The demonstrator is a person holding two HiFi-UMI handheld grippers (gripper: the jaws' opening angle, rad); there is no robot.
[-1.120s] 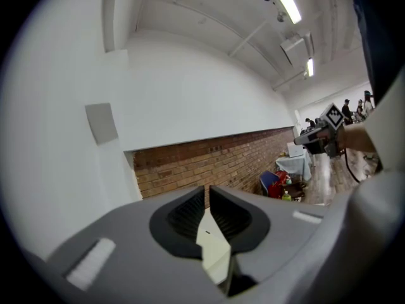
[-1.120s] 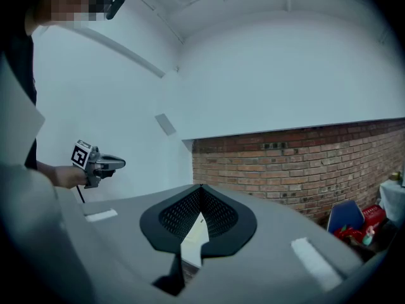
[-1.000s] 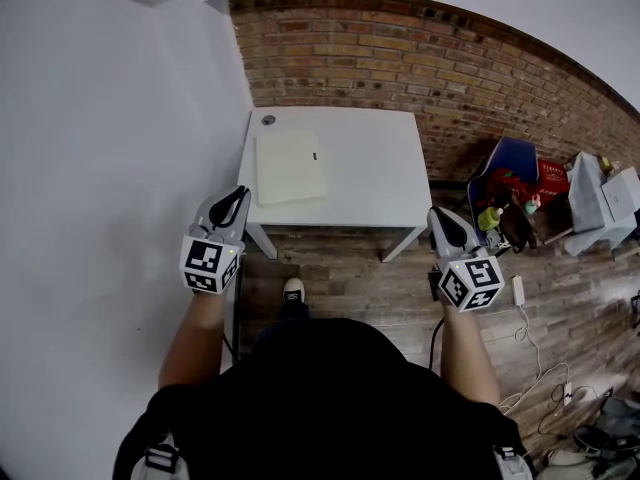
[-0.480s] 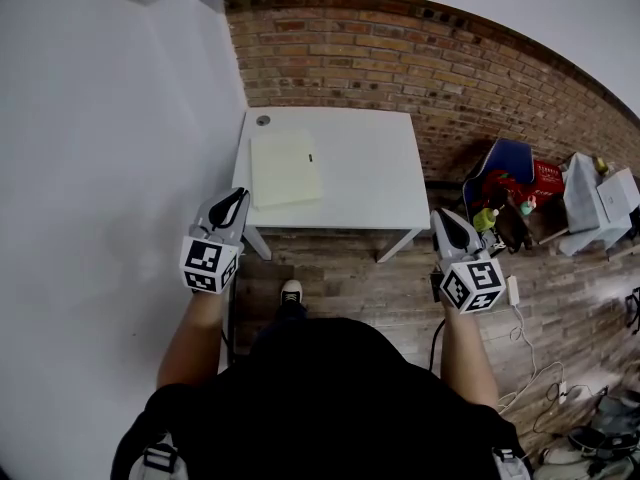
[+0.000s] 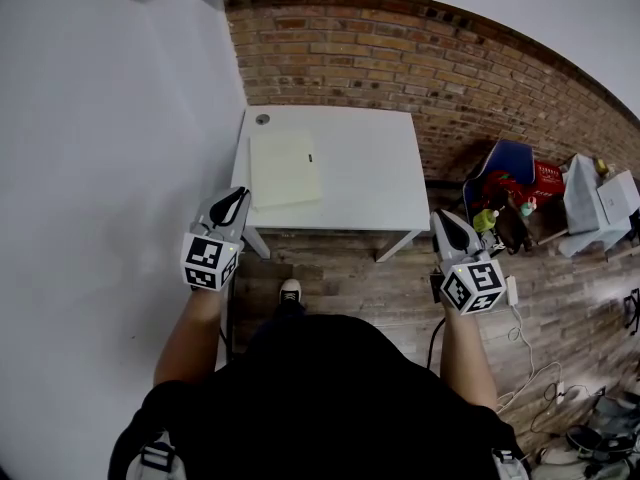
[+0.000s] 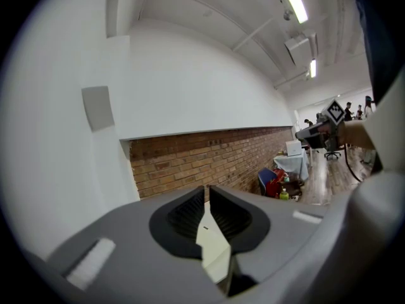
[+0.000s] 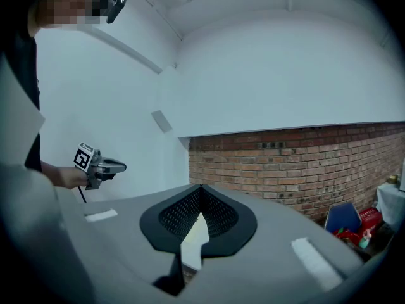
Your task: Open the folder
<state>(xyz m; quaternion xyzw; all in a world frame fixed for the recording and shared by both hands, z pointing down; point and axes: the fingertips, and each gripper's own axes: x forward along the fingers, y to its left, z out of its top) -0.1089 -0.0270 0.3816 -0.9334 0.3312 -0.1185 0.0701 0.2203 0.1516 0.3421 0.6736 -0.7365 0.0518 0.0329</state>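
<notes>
A pale yellow folder (image 5: 285,168) lies closed and flat on the left part of a white table (image 5: 370,173), with a small dark mark near its right edge. Both grippers hang in the air short of the table's near edge. My left gripper (image 5: 238,196) is shut and empty, just off the table's near left corner. My right gripper (image 5: 441,215) is also shut and empty, by the near right corner. In the left gripper view the jaws (image 6: 207,189) meet at the tip, and the folder (image 6: 212,246) shows through the gap behind them. In the right gripper view the jaws (image 7: 201,187) are likewise together.
A small round grey cap (image 5: 262,120) sits at the table's far left corner. A brick wall (image 5: 420,58) runs behind the table and a white wall (image 5: 110,148) is at the left. A blue chair with red items (image 5: 510,183), white boxes (image 5: 595,198) and floor cables (image 5: 530,358) lie to the right.
The table and folder sit slightly further left in the head view than a second ago. Both grippers hold nearly the same places with jaws unchanged.
</notes>
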